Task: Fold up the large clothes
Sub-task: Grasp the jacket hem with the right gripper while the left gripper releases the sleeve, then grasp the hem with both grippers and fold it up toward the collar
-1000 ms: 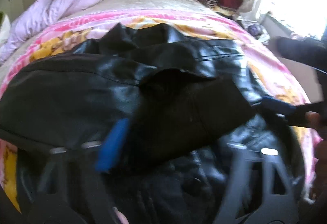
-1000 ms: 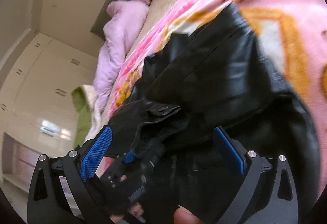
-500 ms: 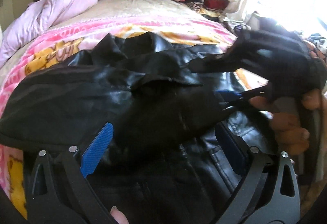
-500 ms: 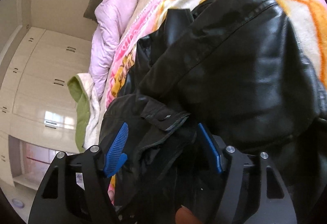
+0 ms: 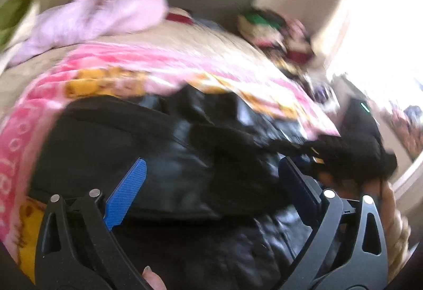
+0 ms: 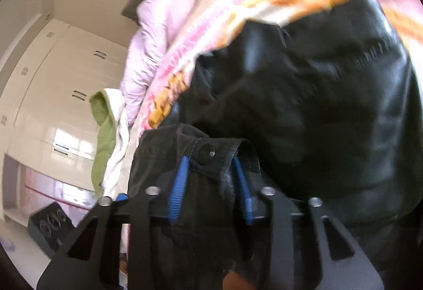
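A black leather jacket (image 5: 185, 152) lies crumpled on the bed and fills the lower half of both views. My left gripper (image 5: 212, 161) hovers open above it, its blue pads wide apart and touching nothing. In the left wrist view the right gripper (image 5: 357, 155) is a dark, blurred shape at the jacket's right edge, with a hand behind it. In the right wrist view my right gripper (image 6: 210, 160) has its jaws closing on the jacket's cuff (image 6: 208, 152), which bears a snap button. Both pads press on the cuff, and the jacket body (image 6: 330, 104) lies beyond it.
A pink and yellow floral blanket (image 5: 105, 70) covers the bed. A lilac quilt (image 5: 105, 17) lies by the headboard, and a pile of folded clothes (image 5: 269, 28) at the far right. White wardrobes (image 6: 66, 78), a green and white cloth (image 6: 105, 136) and a dark box (image 6: 50, 223) stand left of the bed.
My right jaws have narrowed from wide open onto the cuff. The left gripper has opened, let go of the sleeve end and drawn back and up.
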A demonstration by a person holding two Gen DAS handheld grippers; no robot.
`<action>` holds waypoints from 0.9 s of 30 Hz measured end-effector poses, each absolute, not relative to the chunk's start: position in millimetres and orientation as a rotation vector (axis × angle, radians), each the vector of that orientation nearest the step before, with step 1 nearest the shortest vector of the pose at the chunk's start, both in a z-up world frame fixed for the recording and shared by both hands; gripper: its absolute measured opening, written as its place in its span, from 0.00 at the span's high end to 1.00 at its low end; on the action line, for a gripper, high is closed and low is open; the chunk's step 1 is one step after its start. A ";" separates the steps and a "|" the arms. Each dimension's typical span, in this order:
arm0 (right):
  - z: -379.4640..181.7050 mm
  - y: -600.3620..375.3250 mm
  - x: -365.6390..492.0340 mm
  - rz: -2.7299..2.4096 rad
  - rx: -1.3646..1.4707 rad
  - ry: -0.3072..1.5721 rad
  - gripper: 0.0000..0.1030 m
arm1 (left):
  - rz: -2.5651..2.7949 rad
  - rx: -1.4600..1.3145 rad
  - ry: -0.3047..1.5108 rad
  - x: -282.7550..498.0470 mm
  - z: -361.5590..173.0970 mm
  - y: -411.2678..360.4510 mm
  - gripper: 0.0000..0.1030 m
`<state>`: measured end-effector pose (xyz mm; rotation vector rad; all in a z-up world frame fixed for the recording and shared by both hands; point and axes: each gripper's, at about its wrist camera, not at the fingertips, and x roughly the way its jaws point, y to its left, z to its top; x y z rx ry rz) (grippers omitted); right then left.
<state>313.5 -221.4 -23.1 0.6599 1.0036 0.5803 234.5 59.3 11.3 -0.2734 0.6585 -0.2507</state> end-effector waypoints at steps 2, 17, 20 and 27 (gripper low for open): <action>-2.3 -216.1 308.6 0.591 0.590 0.918 0.82 | -0.145 -0.327 0.632 238.2 13.2 88.9 0.09; 90.8 -218.8 301.9 0.469 0.211 0.614 0.90 | 0.171 -0.502 0.566 235.3 9.7 173.0 0.09; 83.2 -231.7 300.8 0.426 0.192 0.616 0.90 | 0.153 -0.499 0.583 242.1 4.2 169.6 0.10; 53.8 -252.1 296.4 0.353 0.184 0.668 0.90 | 0.074 -0.424 0.659 263.8 -7.1 146.8 0.58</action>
